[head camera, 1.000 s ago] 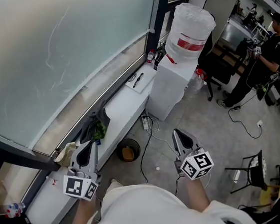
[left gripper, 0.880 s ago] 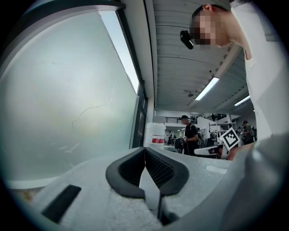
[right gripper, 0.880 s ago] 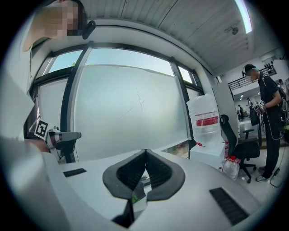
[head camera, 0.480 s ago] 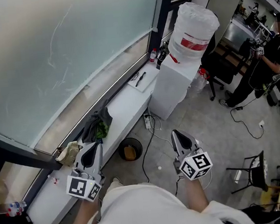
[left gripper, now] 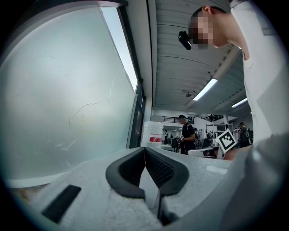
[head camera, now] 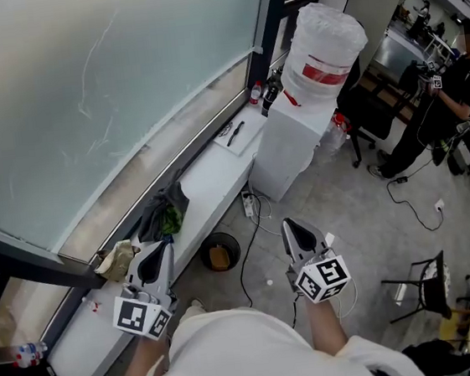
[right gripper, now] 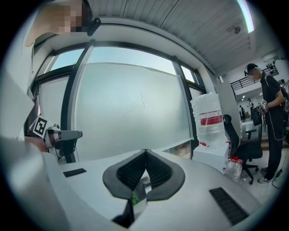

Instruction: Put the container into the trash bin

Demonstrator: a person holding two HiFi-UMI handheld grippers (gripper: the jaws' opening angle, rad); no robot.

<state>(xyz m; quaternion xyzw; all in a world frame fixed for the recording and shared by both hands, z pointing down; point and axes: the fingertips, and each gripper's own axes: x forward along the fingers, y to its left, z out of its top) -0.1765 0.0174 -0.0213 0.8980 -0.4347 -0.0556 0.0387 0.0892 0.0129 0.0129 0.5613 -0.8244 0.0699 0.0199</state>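
1. Left gripper first: its tips are pressed together with nothing between them, and we hold it level at the edge of the white tabletop under the window.
2. Right gripper next: its tips meet as well, it is empty, and it hangs over the grey floor.
3. We spot the trash bin, round and dark, standing on the floor just beside the tabletop, between the two grippers in the head view.
4. We see a brown thing lying inside it, though we cannot tell whether that is the container.
5. On the tabletop near the left gripper lie a crumpled tan bag and a dark bag with green in it.
6. Farther along stands a white water dispenser with a big bottle on top, and a person in black stands at far right.
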